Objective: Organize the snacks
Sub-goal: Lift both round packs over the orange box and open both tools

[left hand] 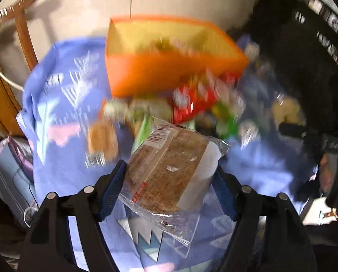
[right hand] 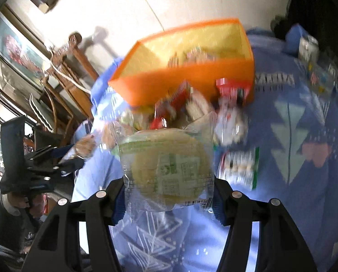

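**Both claws loaded above the snack pile, orange bin ahead**

Left claw point(left hand: 169, 176): clenched on a brown square cracker pack point(left hand: 169, 165) in clear wrap. Blue pads press its two opposite edges; the pack sits tilted between them, barcode end pointing away from the camera, loose wrapper tail hanging toward the camera. The pack is off the surface, with the blue patterned cloth point(left hand: 62, 95) visible beneath it.

Right claw point(right hand: 169, 192): clenched on a round pale-yellow pastry pack point(right hand: 166, 165) with green print on its clear wrapper. Pads grip the left and right sides; the pack fills the gap between them and is likewise clear of the cloth.

Worktop: covered by the blue cloth with white and pale tree motifs and pink patches. An orange bin point(left hand: 164, 74) with a yellow interior stands at the far side, open top, a few blurred items inside. Just in front of it, touching or nearly touching its near wall, lies a heap of loose snacks point(left hand: 191, 104): red, green and clear wrappers, too blurred to identify individually. A green-edged packet point(right hand: 239, 167) lies on the cloth just right of the round pack in the right wrist view.

In the right wrist view, the left claw appears at far left holding its pack, well apart from the right one. Wooden chairs point(right hand: 62, 72) stand behind the worktop against a pale wall.
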